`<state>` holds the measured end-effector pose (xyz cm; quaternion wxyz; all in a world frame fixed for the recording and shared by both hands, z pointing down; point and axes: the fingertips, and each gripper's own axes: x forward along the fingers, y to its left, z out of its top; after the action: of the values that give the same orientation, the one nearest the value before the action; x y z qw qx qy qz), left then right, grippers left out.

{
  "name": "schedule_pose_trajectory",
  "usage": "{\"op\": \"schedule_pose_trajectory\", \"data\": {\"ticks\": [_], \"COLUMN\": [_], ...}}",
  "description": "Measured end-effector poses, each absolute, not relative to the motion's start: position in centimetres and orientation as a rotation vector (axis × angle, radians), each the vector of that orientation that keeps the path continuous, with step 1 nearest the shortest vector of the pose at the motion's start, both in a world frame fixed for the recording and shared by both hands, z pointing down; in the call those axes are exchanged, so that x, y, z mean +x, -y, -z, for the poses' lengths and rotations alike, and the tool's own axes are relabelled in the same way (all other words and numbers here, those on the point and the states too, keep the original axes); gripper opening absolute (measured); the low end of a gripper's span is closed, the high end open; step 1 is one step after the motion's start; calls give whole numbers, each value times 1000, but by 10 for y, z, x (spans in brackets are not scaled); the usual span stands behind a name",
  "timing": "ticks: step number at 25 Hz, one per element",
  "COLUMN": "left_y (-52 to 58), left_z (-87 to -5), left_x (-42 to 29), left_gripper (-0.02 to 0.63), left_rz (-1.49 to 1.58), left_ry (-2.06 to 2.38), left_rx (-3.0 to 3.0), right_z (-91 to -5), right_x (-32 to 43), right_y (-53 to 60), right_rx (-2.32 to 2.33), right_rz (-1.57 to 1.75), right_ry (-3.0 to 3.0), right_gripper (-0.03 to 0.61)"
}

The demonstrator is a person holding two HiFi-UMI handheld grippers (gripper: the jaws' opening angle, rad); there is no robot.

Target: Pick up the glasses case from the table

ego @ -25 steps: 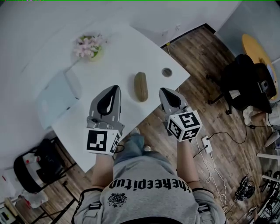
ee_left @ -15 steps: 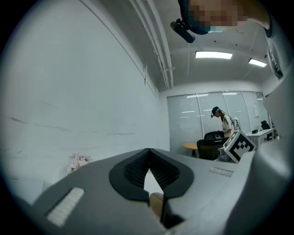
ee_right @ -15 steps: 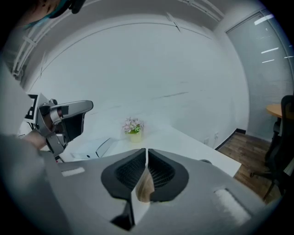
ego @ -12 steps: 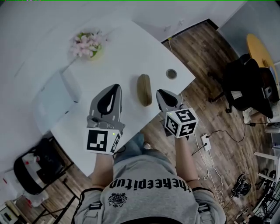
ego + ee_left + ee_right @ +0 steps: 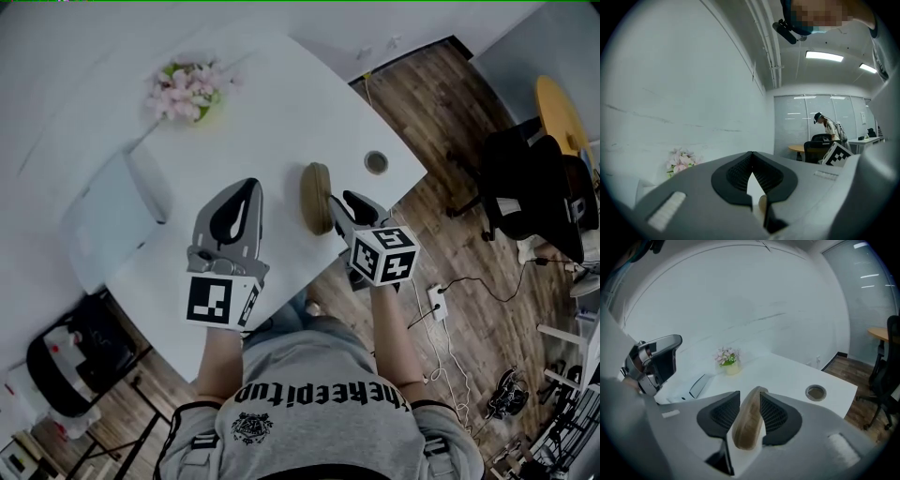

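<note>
The tan oblong glasses case (image 5: 316,196) lies on the white table (image 5: 281,103) near its front right edge. My right gripper (image 5: 337,201) reaches down to its near end. In the right gripper view the case (image 5: 747,423) sits lengthwise between the two black pads (image 5: 776,416); the jaws have just been opening and are not pressing on it. My left gripper (image 5: 249,187) hovers over the table left of the case, empty, its tips meeting (image 5: 751,157). A sliver of the case (image 5: 762,206) shows below them.
A pot of pink flowers (image 5: 187,91) stands at the table's far side and a pale flat device (image 5: 117,216) lies at the left. A round cable hole (image 5: 376,162) is just right of the case. Black chairs (image 5: 534,187) and floor cables (image 5: 439,302) surround the table.
My right gripper has come down and forward from beside the table edge to the case, and its jaws have parted around it. The left gripper has shifted slightly.
</note>
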<state>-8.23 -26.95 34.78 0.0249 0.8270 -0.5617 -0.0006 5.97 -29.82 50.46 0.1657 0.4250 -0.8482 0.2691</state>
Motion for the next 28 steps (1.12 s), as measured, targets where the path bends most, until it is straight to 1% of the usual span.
{"op": "schedule_pose_trajectory", "data": {"ticks": [6, 14, 28], "left_y": [282, 295, 305], "left_z": [-357, -371, -384], "left_x": [-91, -99, -104], "left_gripper": [18, 18, 18], "left_rz": [2, 6, 9], "left_ry": [1721, 1681, 1648], "left_rx": [2534, 2520, 2498], "right_z": [-523, -543, -567], "right_x": [50, 46, 28], "right_y": [305, 312, 312], "right_rx": [1192, 1211, 1129], "right_rz": [-828, -918, -1019], "right_ry": [2358, 2287, 2232], "right_gripper": [194, 237, 277]}}
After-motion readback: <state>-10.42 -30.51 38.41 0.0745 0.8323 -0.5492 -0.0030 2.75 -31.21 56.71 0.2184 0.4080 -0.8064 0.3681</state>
